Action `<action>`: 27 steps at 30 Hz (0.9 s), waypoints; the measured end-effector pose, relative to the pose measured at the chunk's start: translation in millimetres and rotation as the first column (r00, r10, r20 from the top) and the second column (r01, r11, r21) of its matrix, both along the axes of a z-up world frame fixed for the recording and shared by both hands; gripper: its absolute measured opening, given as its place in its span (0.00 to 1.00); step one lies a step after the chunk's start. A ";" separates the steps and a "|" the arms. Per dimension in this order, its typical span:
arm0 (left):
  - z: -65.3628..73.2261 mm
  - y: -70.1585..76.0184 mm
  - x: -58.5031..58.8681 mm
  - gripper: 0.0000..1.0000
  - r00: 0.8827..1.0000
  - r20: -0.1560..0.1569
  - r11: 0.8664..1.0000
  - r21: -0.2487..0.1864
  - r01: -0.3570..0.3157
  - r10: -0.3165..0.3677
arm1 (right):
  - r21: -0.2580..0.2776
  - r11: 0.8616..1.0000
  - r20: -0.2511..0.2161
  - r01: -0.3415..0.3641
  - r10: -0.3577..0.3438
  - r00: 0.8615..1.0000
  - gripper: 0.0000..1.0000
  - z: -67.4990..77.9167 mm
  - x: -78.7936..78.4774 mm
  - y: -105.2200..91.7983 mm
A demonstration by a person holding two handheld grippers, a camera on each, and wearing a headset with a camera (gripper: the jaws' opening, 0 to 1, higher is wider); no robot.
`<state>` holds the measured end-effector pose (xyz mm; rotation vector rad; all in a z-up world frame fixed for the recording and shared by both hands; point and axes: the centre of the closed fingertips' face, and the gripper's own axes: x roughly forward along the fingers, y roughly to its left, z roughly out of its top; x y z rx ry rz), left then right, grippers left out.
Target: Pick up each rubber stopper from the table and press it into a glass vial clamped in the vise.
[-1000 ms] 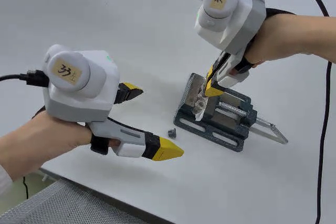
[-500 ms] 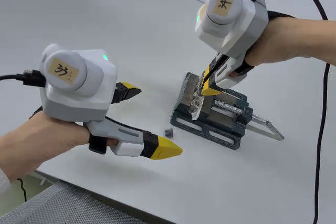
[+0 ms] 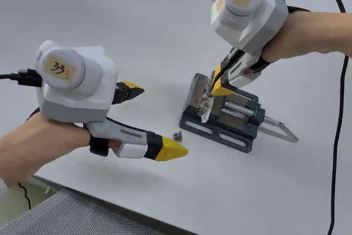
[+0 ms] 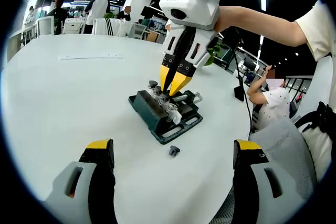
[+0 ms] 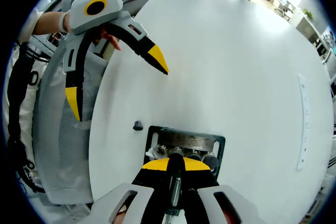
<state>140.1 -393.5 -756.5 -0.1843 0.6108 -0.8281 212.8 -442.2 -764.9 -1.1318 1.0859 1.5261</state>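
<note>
One rubber stopper (image 3: pixel 177 135) lies on the desk (image 3: pixel 137 31) at centre frame, just beside the vise (image 3: pixel 220 130). Left tool (image 3: pixel 154 118), lower left, is released, jaws wide. Right tool (image 3: pixel 221 88), upper right, is clenched over the clamped vials (image 3: pixel 206 105).

Right gripper (image 3: pixel 221 88) tips covering vials (image 3: pixel 206 106) in vise (image 3: pixel 219 130) — pinching anything or not, too small to tell.

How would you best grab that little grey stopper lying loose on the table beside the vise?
Pinch the stopper across its sides, coming down from above. It sits alone on the bare table, apart from the vise, so jaws should fit on both sides. The open left gripper looks nearest.
</note>
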 end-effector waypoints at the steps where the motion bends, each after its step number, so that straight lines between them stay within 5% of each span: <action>1: -0.1 -0.7 -0.5 0.94 1.000 0.000 1.000 0.000 0.001 -0.001 | 0.000 1.000 -0.002 0.007 -0.007 1.000 0.04 0.2 -1.1 -0.1; 27: -2.3 -2.0 -2.2 0.94 1.000 -0.013 1.000 -0.001 0.003 -0.003 | -0.014 0.998 -0.044 0.064 -0.064 0.997 0.00 -0.8 2.9 5.1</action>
